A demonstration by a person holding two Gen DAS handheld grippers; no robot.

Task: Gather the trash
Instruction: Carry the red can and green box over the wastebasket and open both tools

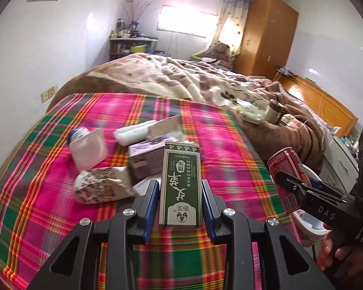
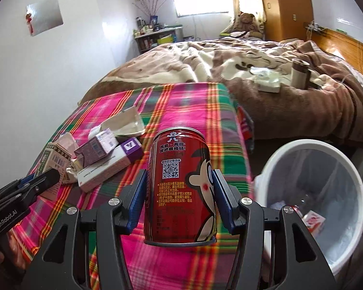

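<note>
- Two grippers are loaded. In the left wrist view, your left gripper (image 1: 180, 193) has its blue-padded jaws pressed against the long sides of a green carton (image 1: 180, 183), which stands upright between them, its printed characters reading upside down.
- Beyond that carton, loose trash sits on the plaid cloth (image 1: 48, 169): a crumpled wrapper (image 1: 101, 187) to the left, a brown box (image 1: 145, 163) just behind it, a clear plastic container (image 1: 87, 148) with a blue cap further left, and a white packet (image 1: 133, 134) behind.
- At the right edge of the same view, your right gripper (image 1: 300, 186) grips a red can (image 1: 289, 176) tilted over a white bin (image 1: 309, 227), with your right hand (image 1: 336, 249) on the handle.
- In the right wrist view, your right gripper (image 2: 180, 198) is clamped on the red can (image 2: 180, 188), which stands upright between the blue pads, QR code facing the camera.
- The white bin (image 2: 312, 149) sits just right of the cloth's edge, lined with a clear bag and holding a few scraps.
- To the left, your left gripper (image 2: 36, 183) carries the green carton (image 2: 48, 162), just beside a long white box (image 2: 101, 171) and a purple box (image 2: 94, 151) on the plaid cloth (image 2: 181, 111).
- A rumpled brown blanket (image 2: 254, 91) covers the bed behind.
</note>
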